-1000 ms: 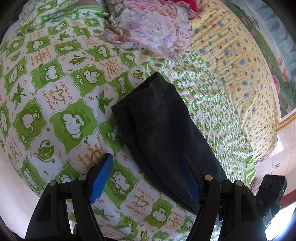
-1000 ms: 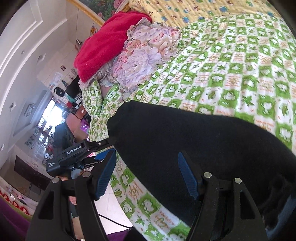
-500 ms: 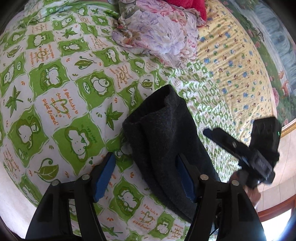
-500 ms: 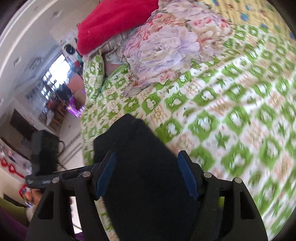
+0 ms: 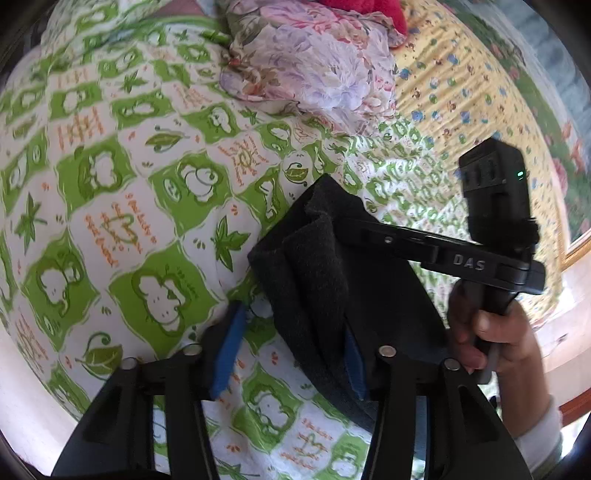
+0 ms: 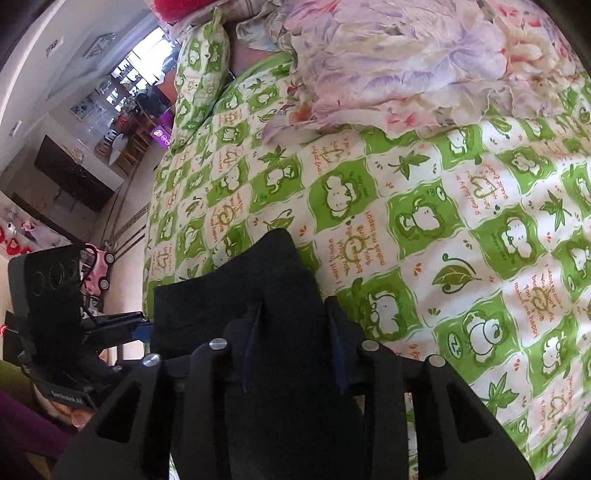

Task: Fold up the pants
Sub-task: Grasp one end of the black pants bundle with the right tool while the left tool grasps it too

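The dark grey pants (image 5: 314, 269) lie bunched and folded on a green and white patterned bedsheet (image 5: 110, 177). My left gripper (image 5: 291, 350) straddles their near edge with the jaws apart, the cloth between the blue pads. My right gripper (image 6: 295, 339) has its jaws narrowed around a raised fold of the pants (image 6: 258, 295). In the left wrist view the right gripper (image 5: 443, 254) reaches in from the right, and its fingers meet the top of the pants. In the right wrist view the left gripper (image 6: 74, 325) is at the left edge.
A crumpled floral cloth (image 5: 314, 66) and a red blanket (image 5: 362, 11) lie at the head of the bed. A yellow patterned sheet (image 5: 461, 92) covers the far right. The bed edge and room floor (image 6: 122, 206) are to the left in the right wrist view.
Both grippers closed in on the pants. The right gripper swung into the left wrist view and narrowed its jaws on a fold. The pants end bunched up.
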A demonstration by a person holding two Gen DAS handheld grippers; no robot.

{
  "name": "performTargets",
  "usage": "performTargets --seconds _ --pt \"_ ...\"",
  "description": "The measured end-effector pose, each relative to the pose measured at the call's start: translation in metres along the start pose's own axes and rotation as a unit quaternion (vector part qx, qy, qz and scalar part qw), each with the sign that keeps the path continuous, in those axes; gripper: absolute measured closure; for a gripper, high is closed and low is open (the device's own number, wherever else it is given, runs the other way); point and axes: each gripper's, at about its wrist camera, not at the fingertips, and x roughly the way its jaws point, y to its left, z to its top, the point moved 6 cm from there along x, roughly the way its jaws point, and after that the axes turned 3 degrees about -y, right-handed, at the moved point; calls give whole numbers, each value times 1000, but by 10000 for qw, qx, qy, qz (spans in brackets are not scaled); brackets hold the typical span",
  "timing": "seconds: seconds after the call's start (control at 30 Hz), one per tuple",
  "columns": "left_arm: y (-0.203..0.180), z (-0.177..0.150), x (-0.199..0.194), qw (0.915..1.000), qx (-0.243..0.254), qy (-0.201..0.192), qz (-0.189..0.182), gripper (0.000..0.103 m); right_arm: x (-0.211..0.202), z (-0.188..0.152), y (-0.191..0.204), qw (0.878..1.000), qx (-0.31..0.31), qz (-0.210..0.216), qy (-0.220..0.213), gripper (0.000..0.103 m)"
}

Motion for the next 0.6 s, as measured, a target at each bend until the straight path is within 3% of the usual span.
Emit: performTargets --seconds 0.03,0.13,0.4,0.6 --pt "-3 0 2 9999 127 3 47 73 -3 -1 2 10000 13 -13 -81 74" --pt "-10 0 1 9997 241 7 -7 80 -15 -5 7 9994 79 -37 -329 79" --pt "-37 5 -30 9985 367 -235 -317 84 -68 -12 28 9936 238 -37 -1104 81" --pt "-83 -2 -59 9942 723 -389 -697 84 -126 -38 36 9832 474 57 -1762 81"
